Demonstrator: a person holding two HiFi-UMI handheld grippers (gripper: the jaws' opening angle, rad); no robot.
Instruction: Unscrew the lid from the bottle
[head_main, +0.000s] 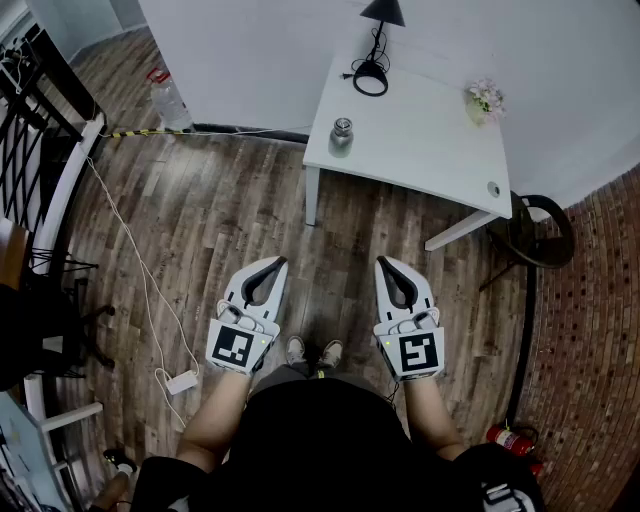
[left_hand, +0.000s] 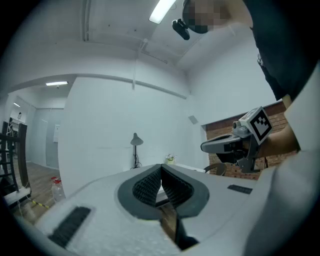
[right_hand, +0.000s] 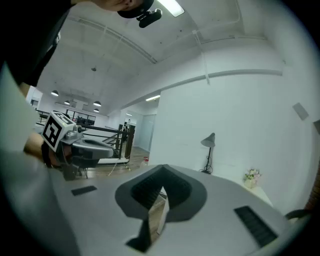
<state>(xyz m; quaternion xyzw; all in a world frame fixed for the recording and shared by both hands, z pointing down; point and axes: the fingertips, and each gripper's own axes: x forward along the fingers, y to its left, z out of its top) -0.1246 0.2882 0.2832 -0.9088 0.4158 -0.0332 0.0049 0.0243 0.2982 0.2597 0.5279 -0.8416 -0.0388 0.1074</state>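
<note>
**Inspector:** Which step is in hand?

**Observer:** By my judgement, none of the unscrewing proper, only the approach. The bottle (head_main: 341, 137) stands upright near the front-left corner of the white desk (head_main: 430, 150). Its lid (head_main: 342, 125) is on top and nothing touches it.

**Inspector:** And the grippers?

**Observer:** Both are held roughly level before the person's waist, over the wooden floor (head_main: 230, 210). The left gripper (head_main: 278, 262) has its fingers (left_hand: 146, 187) closed tip to tip, with nothing between them. The right gripper (head_main: 383, 262) is the same: fingers (right_hand: 150, 190) together, holding nothing.

**Inspector:** Where is the bottle relative to those fingers?

**Observer:** Ahead of both and well apart from them. It sits between the lines along which the two point, somewhat nearer the right one's. No contact on either side.

**Inspector:** What does the next move call for?

**Observer:** Closing in on the desk and parting both sets of fingers. I would expect one pair to steady the body and the other to take the lid. The bottle sits close to the desk's edge, so a careless nudge could tip it off. The lamp (head_main: 375, 40) and the flowers (head_main: 485, 98) stand well clear at the far side.
</note>
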